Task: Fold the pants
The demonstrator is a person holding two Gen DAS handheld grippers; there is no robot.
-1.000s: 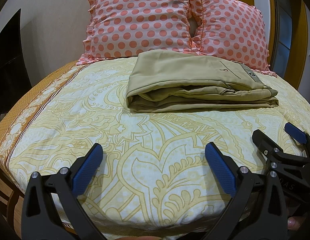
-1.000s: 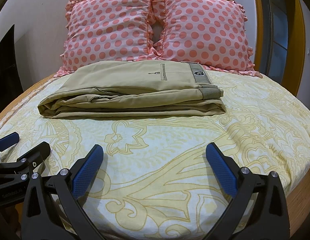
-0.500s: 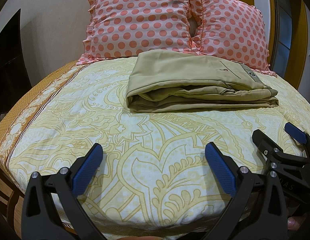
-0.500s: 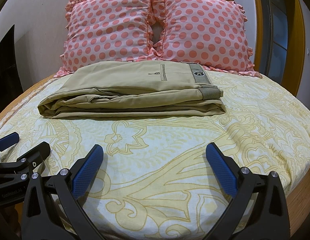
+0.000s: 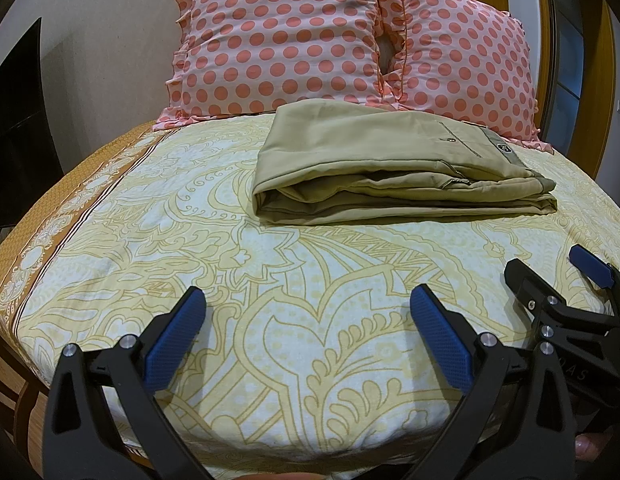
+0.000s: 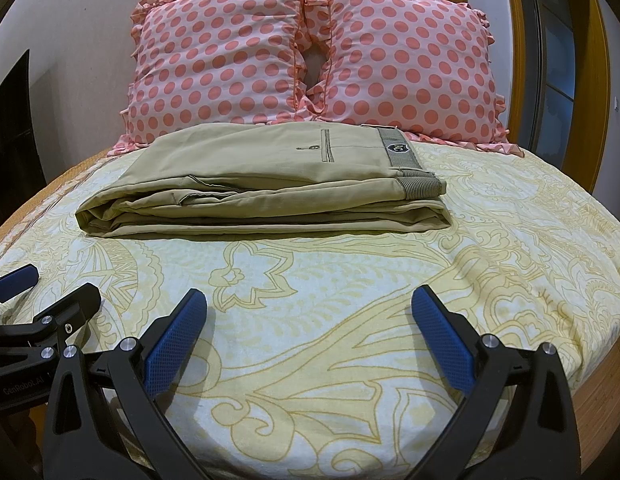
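Note:
Khaki pants (image 5: pixel 390 172) lie folded in a flat rectangular stack on the bed, waistband to the right, in front of the pillows; they also show in the right wrist view (image 6: pixel 270 188). My left gripper (image 5: pixel 308 320) is open and empty, low over the sheet, well short of the pants. My right gripper (image 6: pixel 310 320) is open and empty, likewise near the foot of the bed. Each gripper shows at the edge of the other's view: the right one (image 5: pixel 550 280), the left one (image 6: pixel 42 292).
The bed has a yellow patterned sheet (image 5: pixel 270 280). Two pink polka-dot pillows (image 6: pixel 310 64) lean against the wall behind the pants. A wooden door frame (image 6: pixel 590 80) stands at the right. A dark panel (image 5: pixel 18 140) is at the left.

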